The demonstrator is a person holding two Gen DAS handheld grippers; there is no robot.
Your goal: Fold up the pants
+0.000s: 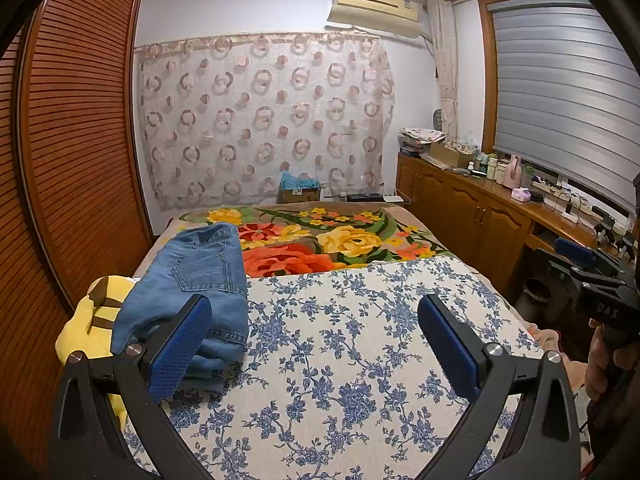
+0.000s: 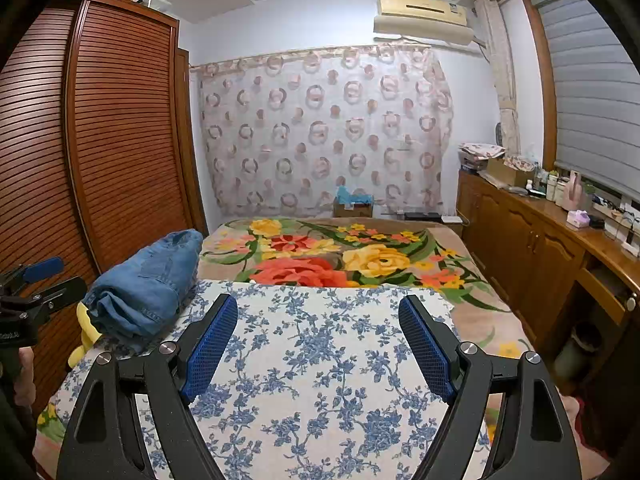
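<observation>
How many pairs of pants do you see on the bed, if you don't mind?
1: folded blue jeans at the bed's left edge, partly atop a yellow plush toy. Nothing suggests others, though some could be hidden.

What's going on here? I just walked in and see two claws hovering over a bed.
A person holds a claw in each hand over a blue-flowered cloth spread on the bed. Both the left claw and the right claw are open and hold nothing. The jeans lie folded in a bundle at the left edge of the bed, partly on a yellow plush toy. Neither claw touches them, so the folding looks done.
</observation>
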